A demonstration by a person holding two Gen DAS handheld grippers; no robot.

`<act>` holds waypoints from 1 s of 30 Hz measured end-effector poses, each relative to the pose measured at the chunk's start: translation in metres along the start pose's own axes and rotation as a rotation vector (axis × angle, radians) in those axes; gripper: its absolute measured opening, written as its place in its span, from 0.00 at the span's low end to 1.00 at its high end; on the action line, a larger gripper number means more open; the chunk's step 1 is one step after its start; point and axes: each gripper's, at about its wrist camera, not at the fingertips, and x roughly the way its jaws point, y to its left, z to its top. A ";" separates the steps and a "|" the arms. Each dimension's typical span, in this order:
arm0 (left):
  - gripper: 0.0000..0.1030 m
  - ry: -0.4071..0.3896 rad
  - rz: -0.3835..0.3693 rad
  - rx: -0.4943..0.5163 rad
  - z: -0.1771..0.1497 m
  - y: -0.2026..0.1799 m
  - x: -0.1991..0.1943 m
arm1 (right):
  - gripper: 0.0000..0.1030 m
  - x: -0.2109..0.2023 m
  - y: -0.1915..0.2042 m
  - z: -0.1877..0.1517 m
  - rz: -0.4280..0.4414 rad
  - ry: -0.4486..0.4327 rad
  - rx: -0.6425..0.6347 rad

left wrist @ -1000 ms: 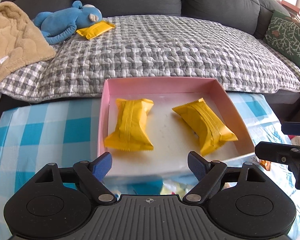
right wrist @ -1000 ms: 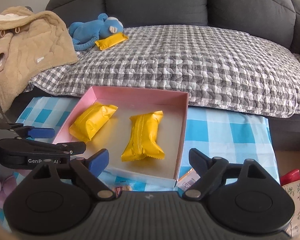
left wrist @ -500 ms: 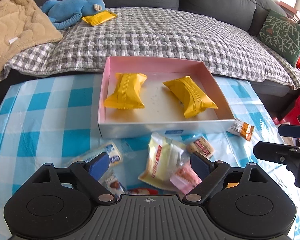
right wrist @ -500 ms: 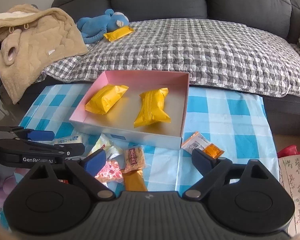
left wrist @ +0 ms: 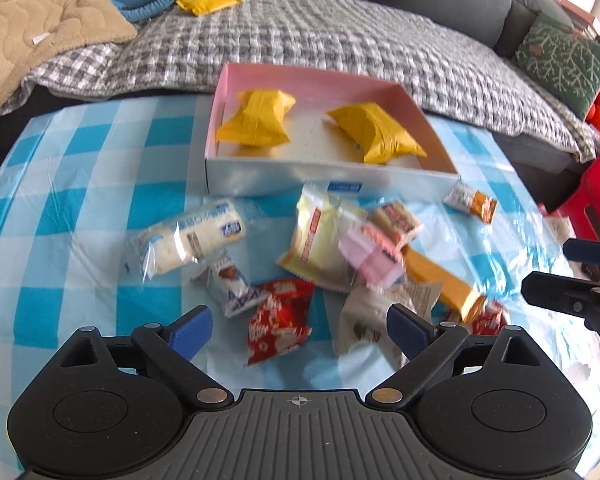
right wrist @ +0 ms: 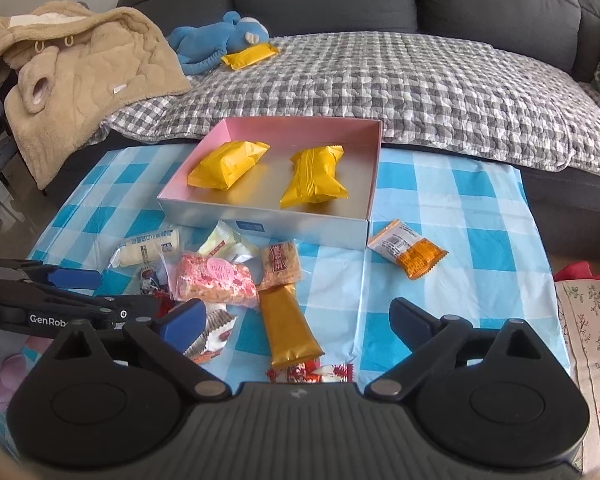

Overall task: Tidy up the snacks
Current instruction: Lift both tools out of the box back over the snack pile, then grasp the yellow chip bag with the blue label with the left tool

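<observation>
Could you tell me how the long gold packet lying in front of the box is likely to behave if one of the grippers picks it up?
The long gold packet looks slim and flat, so it is probably light. Its glossy film suggests it may slip between the pads. Gripped at one end it might droop or bend, though contents inside could stiffen it; a grip across the middle seems safer.

Glossy foil snack packets (right wrist: 314, 182) lie on a smooth plastic tablecloth (right wrist: 452, 208).
</observation>
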 end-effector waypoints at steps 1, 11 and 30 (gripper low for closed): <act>0.93 0.001 -0.001 0.010 -0.002 0.000 0.000 | 0.95 -0.001 -0.001 -0.004 -0.004 0.003 -0.008; 0.93 0.076 -0.074 0.205 -0.043 -0.014 -0.001 | 0.96 0.005 -0.005 -0.039 -0.039 0.083 -0.116; 0.91 0.195 -0.180 0.508 -0.076 -0.059 0.013 | 0.96 0.025 -0.007 -0.052 -0.063 0.200 -0.158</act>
